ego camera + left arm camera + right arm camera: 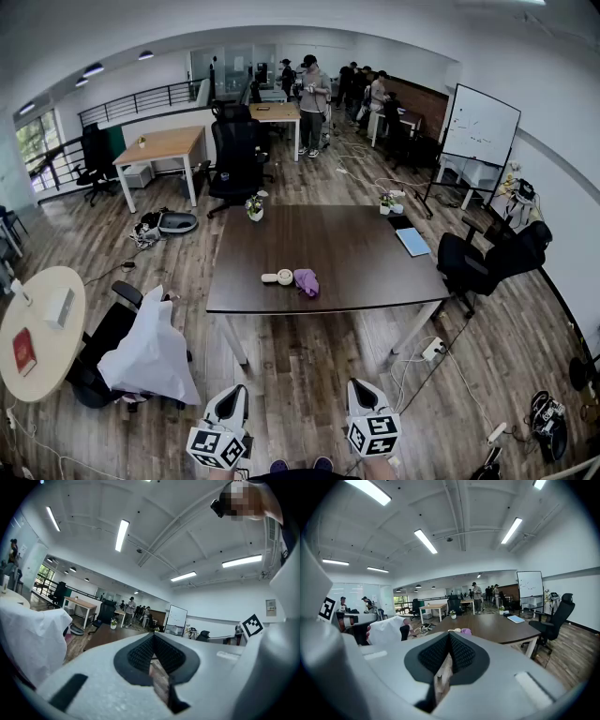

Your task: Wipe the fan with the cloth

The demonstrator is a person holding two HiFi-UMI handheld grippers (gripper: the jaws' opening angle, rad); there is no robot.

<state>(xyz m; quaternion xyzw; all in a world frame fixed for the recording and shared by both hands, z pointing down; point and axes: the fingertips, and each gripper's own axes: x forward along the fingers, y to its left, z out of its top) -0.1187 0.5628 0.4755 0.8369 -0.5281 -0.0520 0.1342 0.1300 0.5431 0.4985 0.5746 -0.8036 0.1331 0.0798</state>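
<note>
Fan [278,277] lies near front edge of surface [356,253], cloth [307,281] just to its right. Left gripper [231,401] & right gripper [364,394] both closed, empty, well short. Approach first; pinch cloth w/o nudging fan.

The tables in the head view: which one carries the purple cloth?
The large dark brown table in the middle: the purple cloth lies on it beside the white fan. The wooden table behind and the round table are pale.

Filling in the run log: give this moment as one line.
stage: wiping not begun | left gripper: shut, empty | right gripper: shut, empty | fan, cloth: side by side on table
</note>
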